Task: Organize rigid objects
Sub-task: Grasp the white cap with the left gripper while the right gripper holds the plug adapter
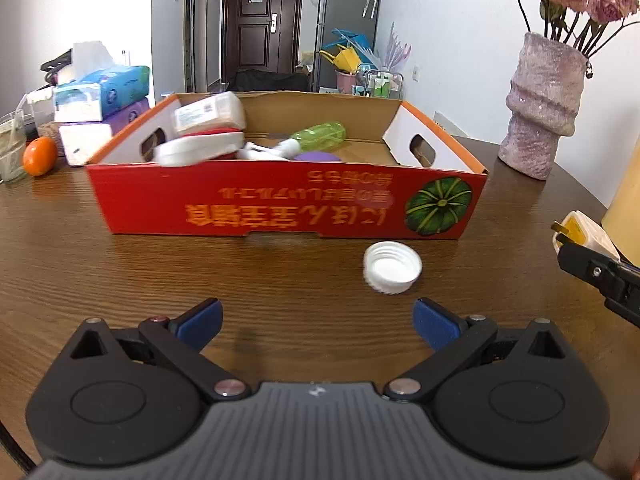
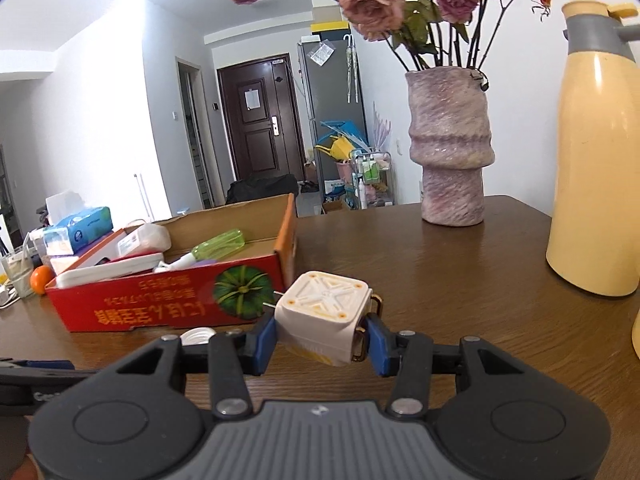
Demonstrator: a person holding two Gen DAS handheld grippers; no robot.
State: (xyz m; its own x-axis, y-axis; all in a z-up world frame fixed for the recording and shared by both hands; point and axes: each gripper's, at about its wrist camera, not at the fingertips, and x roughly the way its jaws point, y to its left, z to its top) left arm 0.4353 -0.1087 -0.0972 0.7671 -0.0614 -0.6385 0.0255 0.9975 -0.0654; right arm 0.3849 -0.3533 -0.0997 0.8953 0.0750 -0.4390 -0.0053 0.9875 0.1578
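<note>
A red cardboard box [image 1: 280,208] stands on the wooden table and holds white cases, a green bottle [image 1: 320,136] and a purple item. A white bottle cap [image 1: 393,267] lies on the table in front of the box. My left gripper [image 1: 318,326] is open and empty, just short of the cap. My right gripper [image 2: 322,338] is shut on a cream plug adapter [image 2: 324,316] with metal prongs, held above the table right of the box [image 2: 168,300]. The adapter also shows at the right edge of the left wrist view [image 1: 580,236].
A purple vase [image 1: 544,104] of dried roses stands right of the box. A yellow thermos [image 2: 596,168] is at the far right. Tissue packs [image 1: 100,92], an orange [image 1: 39,156] and a glass [image 1: 10,148] sit left of the box.
</note>
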